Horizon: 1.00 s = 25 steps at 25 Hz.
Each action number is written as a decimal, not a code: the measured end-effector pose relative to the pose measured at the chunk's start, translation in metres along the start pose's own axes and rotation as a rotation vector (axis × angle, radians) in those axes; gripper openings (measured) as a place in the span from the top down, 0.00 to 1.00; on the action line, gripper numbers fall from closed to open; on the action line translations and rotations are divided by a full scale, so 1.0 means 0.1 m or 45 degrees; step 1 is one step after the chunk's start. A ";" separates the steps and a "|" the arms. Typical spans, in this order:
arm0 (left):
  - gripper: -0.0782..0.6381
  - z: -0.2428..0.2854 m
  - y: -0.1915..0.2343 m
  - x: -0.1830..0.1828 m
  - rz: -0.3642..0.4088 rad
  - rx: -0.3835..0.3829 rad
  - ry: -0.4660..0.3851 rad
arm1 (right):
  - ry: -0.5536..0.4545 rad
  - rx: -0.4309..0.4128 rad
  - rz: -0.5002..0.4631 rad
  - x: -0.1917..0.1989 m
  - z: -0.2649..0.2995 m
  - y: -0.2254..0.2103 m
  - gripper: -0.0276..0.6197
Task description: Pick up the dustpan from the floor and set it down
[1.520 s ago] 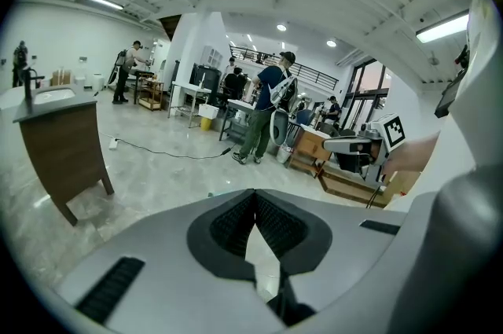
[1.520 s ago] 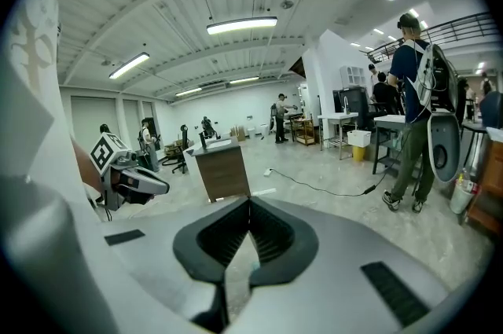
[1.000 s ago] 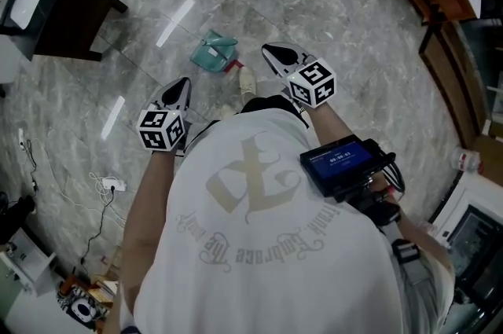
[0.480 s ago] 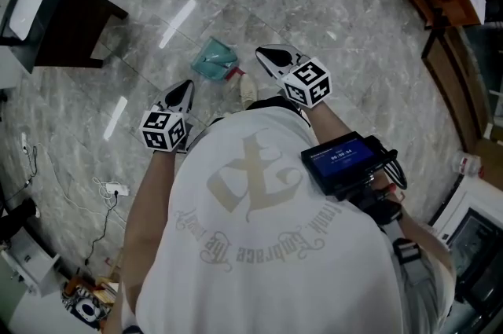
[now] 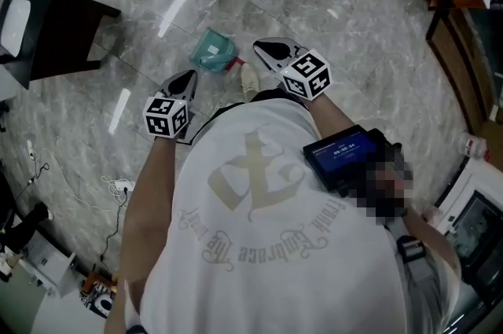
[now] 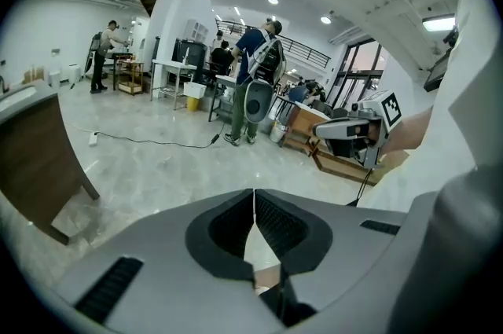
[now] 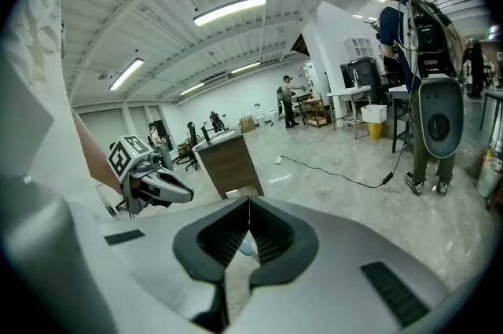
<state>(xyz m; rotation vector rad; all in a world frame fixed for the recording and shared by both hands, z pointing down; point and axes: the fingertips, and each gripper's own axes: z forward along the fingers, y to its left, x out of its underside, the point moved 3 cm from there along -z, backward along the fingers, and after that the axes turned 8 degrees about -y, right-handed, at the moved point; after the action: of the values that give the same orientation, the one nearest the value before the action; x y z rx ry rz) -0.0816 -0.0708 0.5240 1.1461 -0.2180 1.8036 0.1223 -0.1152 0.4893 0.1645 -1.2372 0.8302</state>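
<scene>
A: Where are we at?

B: Only approaching. The teal dustpan (image 5: pixel 211 51) lies on the floor (image 5: pixel 338 18) ahead of the left gripper (image 5: pixel 189 75) and right gripper (image 5: pixel 264 49). Both are pinched closed and empty. Next we'd open one and reach down.

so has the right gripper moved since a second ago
Yes. In the head view the right gripper has edged left, closing the gap to the teal dustpan lying on the floor.

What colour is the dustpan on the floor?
The dustpan is teal, red at one edge; clearest in the head view.
</scene>
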 end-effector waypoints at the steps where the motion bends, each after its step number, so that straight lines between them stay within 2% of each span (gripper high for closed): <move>1: 0.87 0.05 0.01 0.02 0.006 0.014 0.024 | 0.004 0.003 0.007 0.01 0.01 -0.03 0.93; 5: 0.87 0.23 0.07 0.06 0.027 0.054 0.112 | 0.017 0.011 0.036 0.06 0.01 -0.13 0.93; 8: 0.86 0.33 0.11 0.09 0.081 0.079 0.180 | 0.020 0.020 0.055 0.09 0.02 -0.19 0.93; 15: 0.81 0.53 0.13 0.27 0.336 0.217 0.389 | 0.027 0.053 0.101 0.18 0.06 -0.29 0.93; 19: 0.72 0.69 0.19 0.38 0.456 0.272 0.515 | 0.025 0.081 0.123 0.19 0.05 -0.35 0.93; 22: 0.62 0.76 0.24 0.43 0.602 0.293 0.598 | 0.028 0.108 0.129 0.22 -0.01 -0.38 0.93; 25: 0.59 0.86 0.27 0.49 0.748 0.329 0.662 | 0.036 0.151 0.148 0.27 -0.10 -0.45 0.93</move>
<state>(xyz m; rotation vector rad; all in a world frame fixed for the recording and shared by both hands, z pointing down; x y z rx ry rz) -0.0557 -0.1044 0.6171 0.7800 -0.0064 2.6477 0.1608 -0.1287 0.5240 0.1769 -1.1802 1.0045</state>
